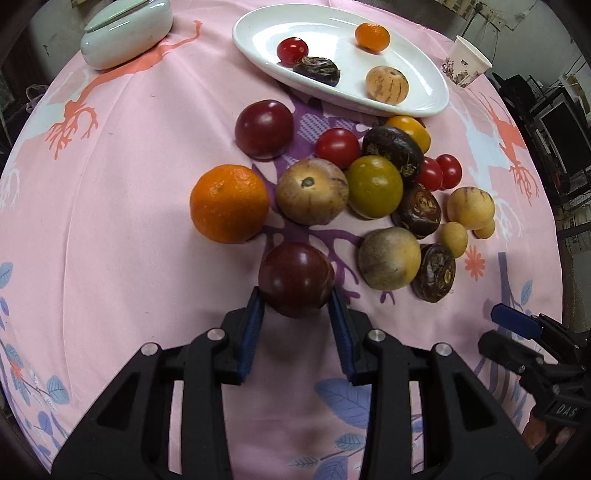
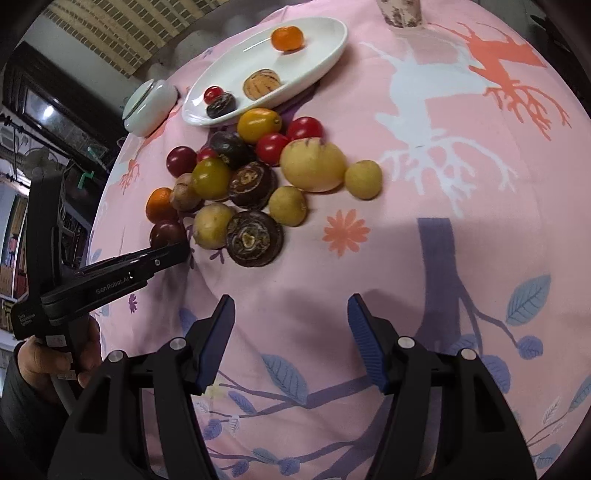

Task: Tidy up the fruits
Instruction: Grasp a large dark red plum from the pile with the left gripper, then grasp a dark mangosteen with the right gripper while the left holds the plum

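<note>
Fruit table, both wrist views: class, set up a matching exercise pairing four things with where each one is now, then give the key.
Things:
1. dark red plum
2. small orange
3. paper cup
4. large orange

Places:
A. on the white plate
B. on the cloth beside the plate
C. between the left gripper pads
D. on the cloth in the fruit pile

Pairs: 1-C, 2-A, 3-B, 4-D

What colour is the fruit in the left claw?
Dark purplish red plum, clearest in the left wrist view.

Left black two-finger gripper with blue pads (image 1: 296, 295) clamped, angled steeply down; right matching gripper (image 2: 291, 317) hovers, jaws parted and empty.
</note>
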{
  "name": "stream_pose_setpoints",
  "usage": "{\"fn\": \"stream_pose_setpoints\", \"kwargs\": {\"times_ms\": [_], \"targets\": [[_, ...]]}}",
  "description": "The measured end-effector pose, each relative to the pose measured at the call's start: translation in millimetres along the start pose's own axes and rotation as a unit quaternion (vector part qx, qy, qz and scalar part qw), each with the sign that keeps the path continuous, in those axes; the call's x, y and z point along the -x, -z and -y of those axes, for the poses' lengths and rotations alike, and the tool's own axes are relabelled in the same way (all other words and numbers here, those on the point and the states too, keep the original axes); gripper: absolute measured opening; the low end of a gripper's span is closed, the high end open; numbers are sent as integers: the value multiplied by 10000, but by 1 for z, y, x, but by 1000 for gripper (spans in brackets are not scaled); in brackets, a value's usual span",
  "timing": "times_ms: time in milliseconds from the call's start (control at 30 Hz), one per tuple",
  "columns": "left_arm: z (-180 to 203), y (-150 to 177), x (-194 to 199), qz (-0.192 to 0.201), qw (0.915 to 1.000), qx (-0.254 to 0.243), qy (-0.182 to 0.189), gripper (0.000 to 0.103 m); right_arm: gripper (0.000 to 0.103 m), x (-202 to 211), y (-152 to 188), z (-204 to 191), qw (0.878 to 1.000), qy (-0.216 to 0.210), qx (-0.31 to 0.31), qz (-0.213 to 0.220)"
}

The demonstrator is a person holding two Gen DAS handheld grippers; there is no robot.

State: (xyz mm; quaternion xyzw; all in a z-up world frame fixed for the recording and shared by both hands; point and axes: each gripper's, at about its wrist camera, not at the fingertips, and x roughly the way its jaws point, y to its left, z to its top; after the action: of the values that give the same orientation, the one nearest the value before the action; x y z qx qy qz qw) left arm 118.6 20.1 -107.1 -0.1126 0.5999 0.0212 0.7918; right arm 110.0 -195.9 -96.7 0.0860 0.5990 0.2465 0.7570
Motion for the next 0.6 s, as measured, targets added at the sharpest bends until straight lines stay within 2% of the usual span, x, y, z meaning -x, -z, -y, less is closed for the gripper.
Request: {"fn": "stream_pose_setpoints", "kwargs": {"times_ms": [167, 367, 600], "targets": [[-7, 2, -1, 40, 9997, 135, 177, 36, 64, -16, -4, -24, 9986, 144, 498, -61], [-9, -1, -4, -1, 9992, 261, 319, 37, 64, -33, -17, -38, 9968, 281, 747, -42], [-7, -4, -5, 22, 9993, 233, 298, 42, 61, -47, -30, -49, 9930, 606, 1016, 51]]}}
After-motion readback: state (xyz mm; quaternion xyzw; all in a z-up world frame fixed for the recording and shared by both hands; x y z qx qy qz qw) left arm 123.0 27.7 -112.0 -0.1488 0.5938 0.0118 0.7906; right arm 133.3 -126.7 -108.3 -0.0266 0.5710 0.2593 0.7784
